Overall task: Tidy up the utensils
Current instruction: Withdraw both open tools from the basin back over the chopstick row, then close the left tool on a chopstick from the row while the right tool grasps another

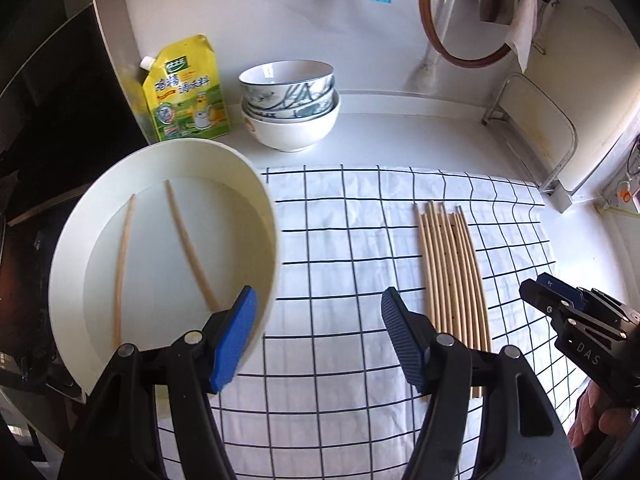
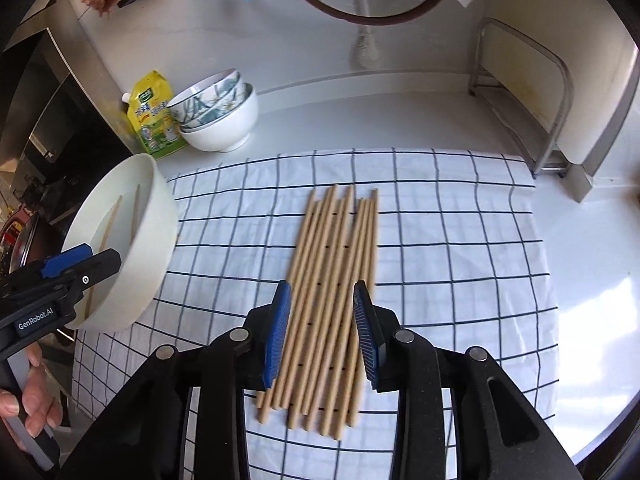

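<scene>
On the checked cloth (image 2: 440, 208): chopsticks (image 2: 332, 300) lie bundled side by side, well apart from the tub.
Tub (image 1: 160, 160): at the cloth's left edge, two chopsticks (image 1: 184, 240) already inside.
Left gripper (image 1: 316, 340): spread wide, empty, one pad over the tub's rim.
Right gripper (image 2: 320, 332): partly spread, empty, above the bundle's near half.
Doing it well: probably drop lower, straddle only one or two sticks, pinch mid-length so they stay level.
</scene>
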A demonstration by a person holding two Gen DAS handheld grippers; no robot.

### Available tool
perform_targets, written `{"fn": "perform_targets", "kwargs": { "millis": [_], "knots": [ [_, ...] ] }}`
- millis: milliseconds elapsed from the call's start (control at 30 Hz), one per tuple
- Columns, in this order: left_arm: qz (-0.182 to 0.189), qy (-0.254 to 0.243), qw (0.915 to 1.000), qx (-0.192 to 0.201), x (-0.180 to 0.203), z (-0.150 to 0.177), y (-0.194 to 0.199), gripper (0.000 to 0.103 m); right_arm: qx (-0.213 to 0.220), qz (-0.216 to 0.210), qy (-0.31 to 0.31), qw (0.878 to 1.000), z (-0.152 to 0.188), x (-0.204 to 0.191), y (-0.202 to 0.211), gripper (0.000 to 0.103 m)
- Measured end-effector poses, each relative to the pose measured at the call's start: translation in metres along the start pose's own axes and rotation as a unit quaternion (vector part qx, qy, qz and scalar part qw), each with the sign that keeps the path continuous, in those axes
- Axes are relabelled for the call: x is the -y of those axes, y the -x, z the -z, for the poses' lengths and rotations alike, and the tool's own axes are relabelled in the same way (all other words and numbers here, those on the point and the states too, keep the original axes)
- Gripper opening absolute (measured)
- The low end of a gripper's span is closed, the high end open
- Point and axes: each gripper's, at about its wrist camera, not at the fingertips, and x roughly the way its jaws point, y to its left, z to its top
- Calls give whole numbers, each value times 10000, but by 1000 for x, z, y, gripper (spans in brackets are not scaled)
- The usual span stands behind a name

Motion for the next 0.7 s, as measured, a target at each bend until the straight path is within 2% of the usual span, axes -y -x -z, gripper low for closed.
{"fn": "perform_targets", "kwargs": {
  "millis": [300, 700],
  "knots": [
    [184, -153, 9993, -273, 44, 5, -36, 64, -287, 275, -149, 9991, 16, 43, -21, 37],
    [108, -169, 9977, -645, 51, 18, -69, 65, -491, 146, -61, 9987, 24, 38, -60, 37]
  ]
}}
